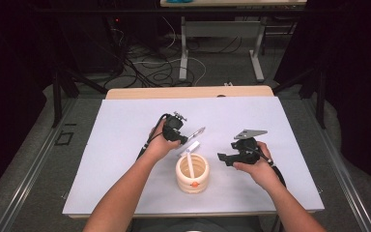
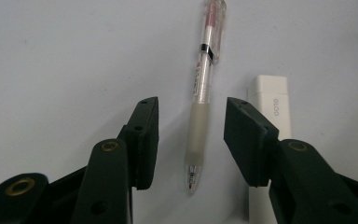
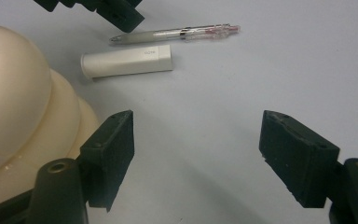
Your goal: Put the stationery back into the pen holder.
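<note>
Two grippers are over the white worktop (image 1: 125, 159), one in each hand. The left gripper (image 2: 192, 140) points down at a clear pen (image 2: 200, 98) that lies flat on the worktop. Its jaws stand on either side of the pen's frosted grip, with bare gaps between pads and pen, so they are apart and not pressing on it. In the right gripper view the same jaws come in from the top edge just above the pen's tip end (image 3: 121, 37).

Just beside the pen lies a white tube (image 2: 272, 107), roughly parallel to it and apart from it; small grey lettering shows on its side. In the left gripper view the tube runs partly behind one jaw. In the high view pen (image 1: 196, 132) and tube (image 1: 189, 148) lie just past a cream, ribbed holder (image 1: 192, 176), which stands upright near the front middle of the worktop with a white stick leaning inside it and a small orange spot on its near side.

The right gripper (image 3: 196, 154) is held low beside the holder, near it but not touching, with the holder's ribbed wall (image 3: 23, 107) bulging past one jaw. Its jaws stand wide apart with only bare worktop between them. In the high view this gripper (image 1: 227, 158) sits right of the holder, well apart from the left gripper (image 1: 186, 140).
</note>
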